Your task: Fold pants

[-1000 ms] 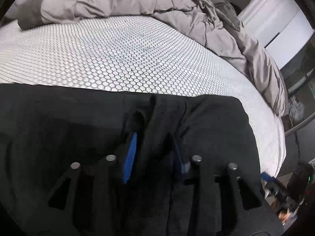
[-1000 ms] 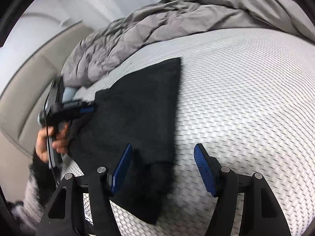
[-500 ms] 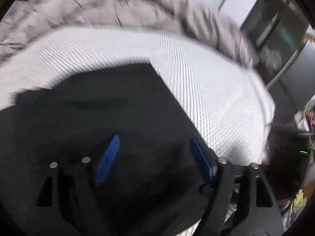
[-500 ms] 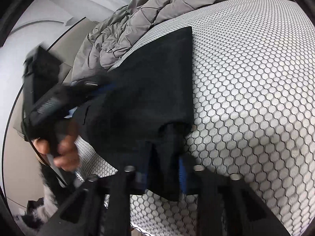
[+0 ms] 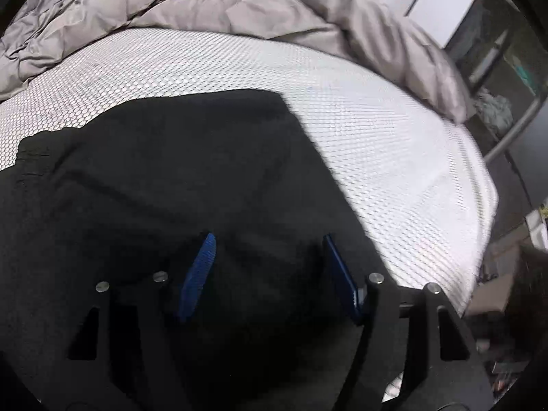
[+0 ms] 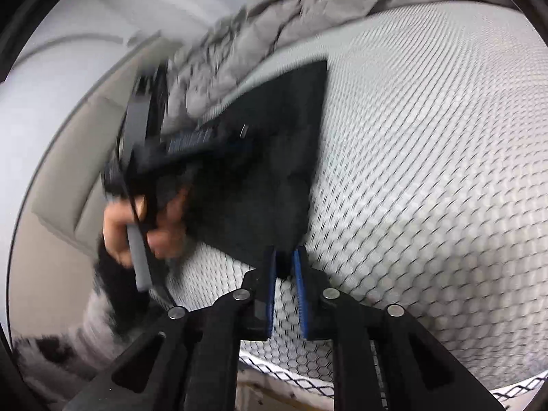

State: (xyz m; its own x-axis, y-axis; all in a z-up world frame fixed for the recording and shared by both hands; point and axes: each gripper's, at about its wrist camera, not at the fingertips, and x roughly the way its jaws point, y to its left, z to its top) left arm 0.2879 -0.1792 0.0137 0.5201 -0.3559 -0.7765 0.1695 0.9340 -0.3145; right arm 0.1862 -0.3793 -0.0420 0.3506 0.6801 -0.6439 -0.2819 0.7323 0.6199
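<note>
Pants (image 6: 270,157): black, partly folded, lying flat on the bed's honeycomb-patterned mattress cover (image 6: 428,171), toward its near edge.

Right gripper (image 6: 285,257): blue pads narrowed onto the near corner of the pants, pinching the fabric; likely held so the corner can be drawn over for the next fold.

Left gripper (image 5: 270,267): jaws wide, hovering over the dark cloth with nothing between the pads; probably freed to take a new hold. In the right wrist view it appears blurred, gripped by the person's left hand (image 6: 144,226) at the far side of the pants.

Surroundings: rumpled grey duvet (image 5: 205,3) heaped along the far side of the bed, near the pants' far edge; it could crowd a fold laid that way. Room furniture beyond the bed, indistinct.
</note>
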